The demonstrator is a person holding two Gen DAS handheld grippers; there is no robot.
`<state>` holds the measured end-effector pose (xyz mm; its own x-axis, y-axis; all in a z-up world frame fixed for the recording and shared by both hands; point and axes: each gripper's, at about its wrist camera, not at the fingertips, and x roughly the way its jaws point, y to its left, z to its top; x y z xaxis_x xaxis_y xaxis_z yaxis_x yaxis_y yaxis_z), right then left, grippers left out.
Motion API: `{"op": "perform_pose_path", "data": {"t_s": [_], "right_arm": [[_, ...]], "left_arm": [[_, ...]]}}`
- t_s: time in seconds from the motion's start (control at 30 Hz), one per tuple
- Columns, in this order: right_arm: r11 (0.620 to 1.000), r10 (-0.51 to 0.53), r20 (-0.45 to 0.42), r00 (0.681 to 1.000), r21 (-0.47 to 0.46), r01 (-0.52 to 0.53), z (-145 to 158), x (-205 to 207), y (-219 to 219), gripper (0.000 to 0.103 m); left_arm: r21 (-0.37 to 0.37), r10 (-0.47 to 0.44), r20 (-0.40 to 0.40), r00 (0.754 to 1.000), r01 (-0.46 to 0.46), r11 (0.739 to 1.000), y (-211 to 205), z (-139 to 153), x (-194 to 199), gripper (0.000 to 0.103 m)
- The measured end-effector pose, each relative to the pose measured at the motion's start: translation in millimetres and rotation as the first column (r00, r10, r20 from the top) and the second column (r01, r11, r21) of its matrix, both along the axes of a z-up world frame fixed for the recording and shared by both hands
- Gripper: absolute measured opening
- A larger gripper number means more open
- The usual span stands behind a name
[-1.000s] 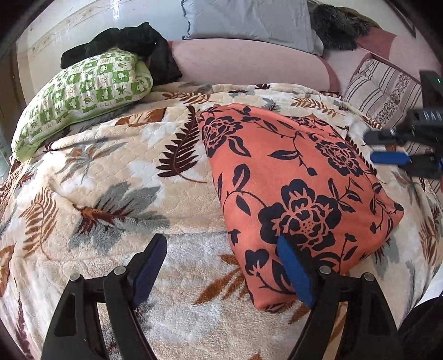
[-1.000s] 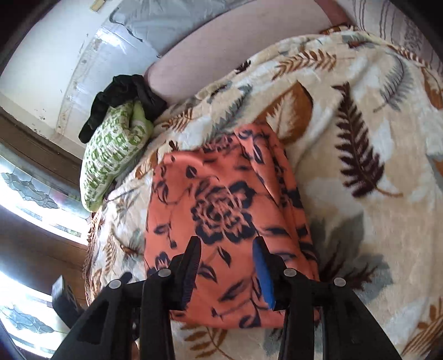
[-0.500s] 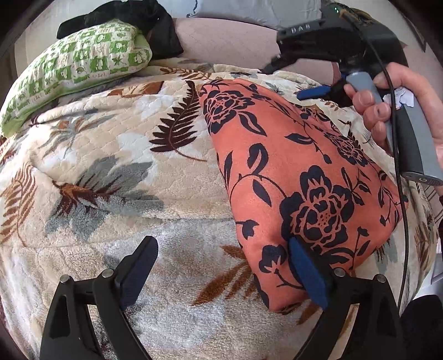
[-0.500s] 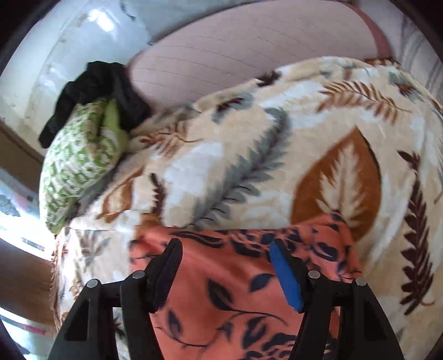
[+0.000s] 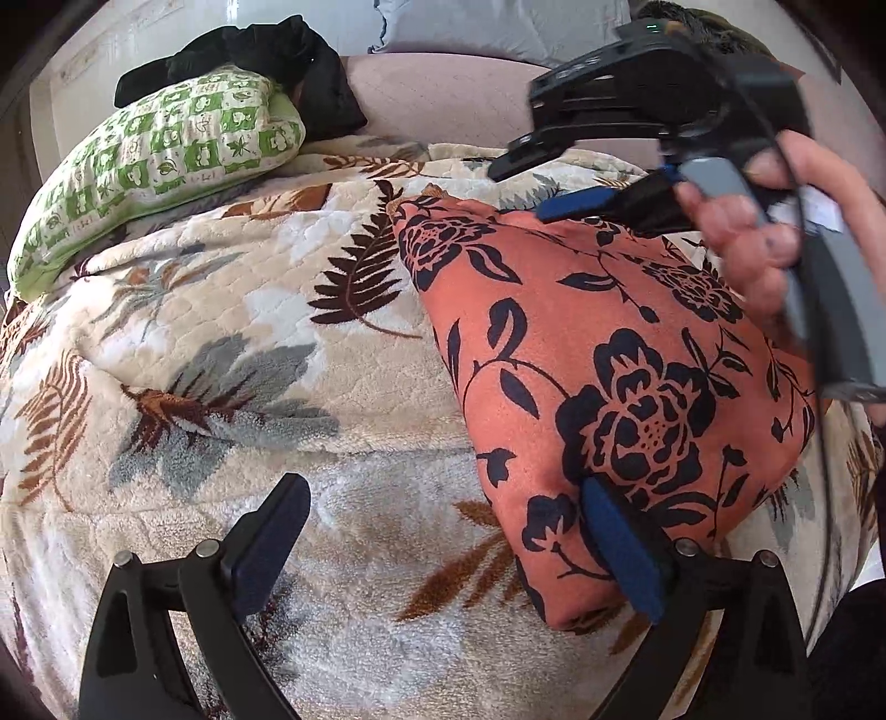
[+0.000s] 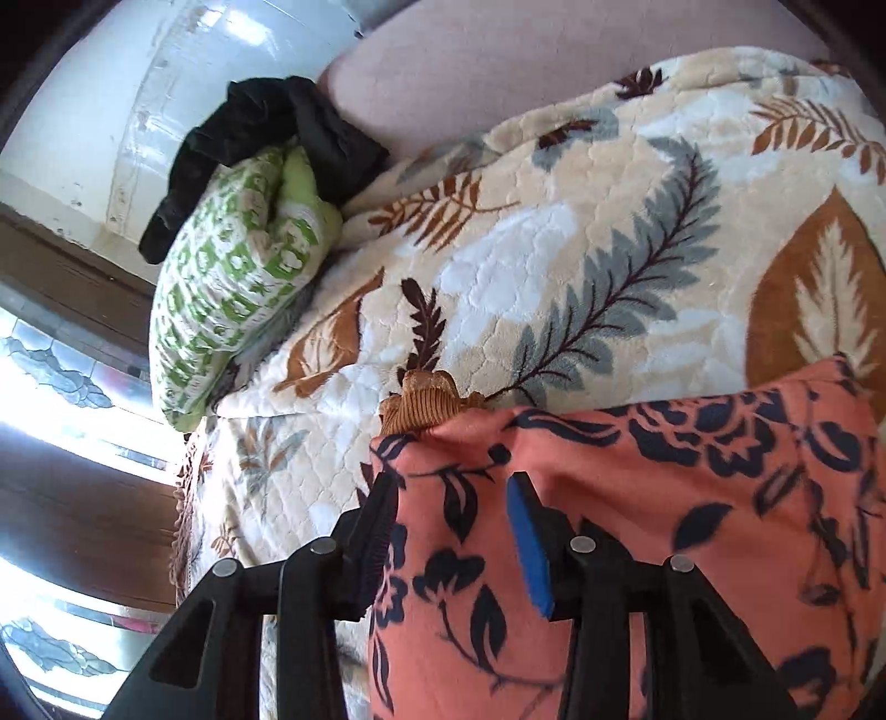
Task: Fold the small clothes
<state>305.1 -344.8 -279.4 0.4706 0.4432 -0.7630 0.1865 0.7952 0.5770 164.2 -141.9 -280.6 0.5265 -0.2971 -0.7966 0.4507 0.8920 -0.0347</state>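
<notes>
An orange garment with dark blue flowers (image 5: 603, 354) lies folded flat on a leaf-patterned blanket (image 5: 232, 354). My left gripper (image 5: 443, 548) is open at its near corner, with the right pad against the near-left edge. My right gripper (image 6: 454, 520) is open over the garment's far edge (image 6: 637, 498), its jaws straddling the cloth near a brown ribbed cuff (image 6: 426, 401). It also shows in the left wrist view (image 5: 587, 188), held by a hand above the far end of the garment.
A green and white patterned pillow (image 5: 149, 166) lies at the far left with a black garment (image 5: 260, 61) on it. A pink bolster (image 5: 443, 99) and a grey pillow (image 5: 498, 22) lie along the head of the bed.
My right gripper swung from the garment's near side to its far edge and narrowed a little. My left gripper moved slightly closer to the near corner and stayed open.
</notes>
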Motion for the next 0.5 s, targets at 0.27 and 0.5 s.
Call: {"op": "perform_pose_path", "data": {"t_s": [0.27, 0.5], "right_arm": [[0.992, -0.046, 0.021, 0.999, -0.116, 0.048, 18, -118, -36, 0.058], [0.992, -0.052, 0.088, 0.995, -0.108, 0.062, -11, -139, -36, 0.066]], "left_arm": [[0.043, 0.018, 0.045, 0.999, -0.02, 0.999, -8, 1, -3, 0.102], [0.075, 0.011, 0.101, 0.995, -0.019, 0.997, -15, 0, -9, 0.103]]}}
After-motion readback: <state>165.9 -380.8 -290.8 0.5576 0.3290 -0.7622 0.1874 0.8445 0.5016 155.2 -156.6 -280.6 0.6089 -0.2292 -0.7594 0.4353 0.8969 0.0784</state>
